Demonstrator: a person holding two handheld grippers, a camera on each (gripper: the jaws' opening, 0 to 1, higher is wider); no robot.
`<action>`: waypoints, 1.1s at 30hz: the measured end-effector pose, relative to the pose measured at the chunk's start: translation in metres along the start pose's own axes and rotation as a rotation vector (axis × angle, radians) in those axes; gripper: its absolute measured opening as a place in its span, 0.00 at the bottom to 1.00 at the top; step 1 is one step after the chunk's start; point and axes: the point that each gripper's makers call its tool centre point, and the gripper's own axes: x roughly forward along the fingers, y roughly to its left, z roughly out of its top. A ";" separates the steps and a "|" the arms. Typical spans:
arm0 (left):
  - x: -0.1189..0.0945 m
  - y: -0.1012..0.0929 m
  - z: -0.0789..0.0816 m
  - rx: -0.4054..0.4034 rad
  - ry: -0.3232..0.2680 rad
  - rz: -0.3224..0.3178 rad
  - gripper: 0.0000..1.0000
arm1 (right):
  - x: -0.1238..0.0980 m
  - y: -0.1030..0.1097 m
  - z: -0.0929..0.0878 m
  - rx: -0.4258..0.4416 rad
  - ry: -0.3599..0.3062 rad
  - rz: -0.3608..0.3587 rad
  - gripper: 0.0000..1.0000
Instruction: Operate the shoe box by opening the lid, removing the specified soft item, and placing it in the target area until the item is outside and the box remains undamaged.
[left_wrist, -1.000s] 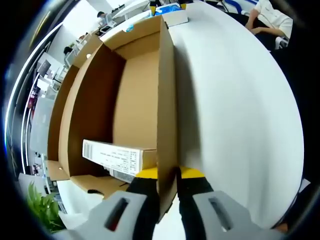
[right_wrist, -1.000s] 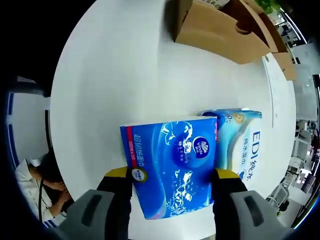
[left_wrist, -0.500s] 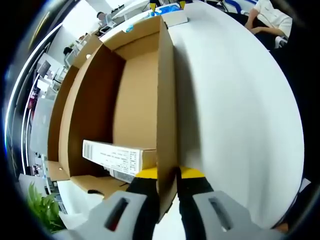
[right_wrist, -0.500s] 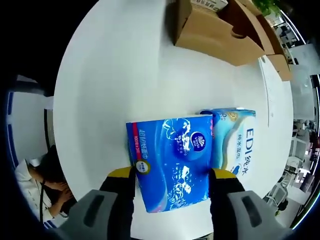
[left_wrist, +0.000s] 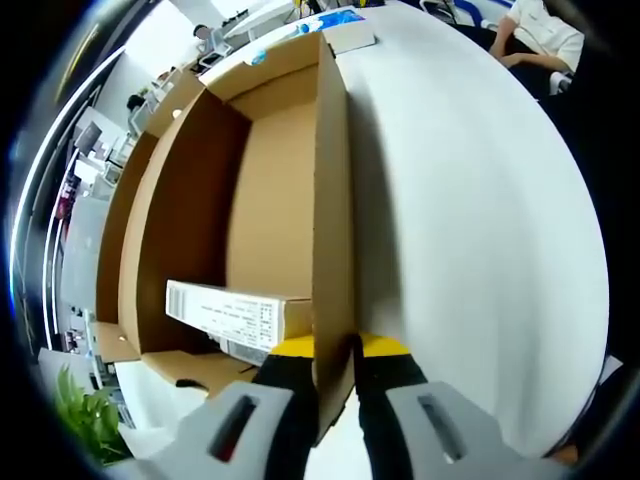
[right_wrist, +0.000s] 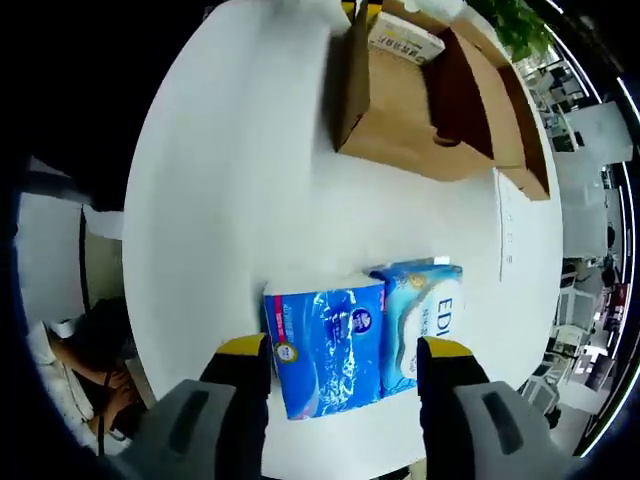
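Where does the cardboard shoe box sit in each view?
Left gripper view: the shoe box spans the left and middle, lying open, with one wall pinched by the left claw at the bottom.
Right gripper view: it lies at the top, right of centre, beyond the tissue packs.
Shared landmark: the white labelled carton inside the box, near the top edge in the right gripper view.

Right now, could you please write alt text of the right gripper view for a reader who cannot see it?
The right gripper, open, hangs over a blue tissue pack lying on a white table, beside a lighter blue pack. Farther off, an open cardboard box rests on the table.
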 end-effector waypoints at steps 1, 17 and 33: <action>0.000 0.000 0.000 0.000 0.000 0.000 0.11 | -0.004 -0.003 0.010 -0.010 -0.027 -0.008 0.60; 0.001 0.002 0.000 0.001 -0.002 -0.003 0.11 | -0.056 -0.049 0.156 -0.188 -0.324 -0.105 0.58; 0.001 0.004 0.001 0.005 -0.005 -0.005 0.11 | -0.026 -0.093 0.255 -0.348 -0.401 -0.108 0.56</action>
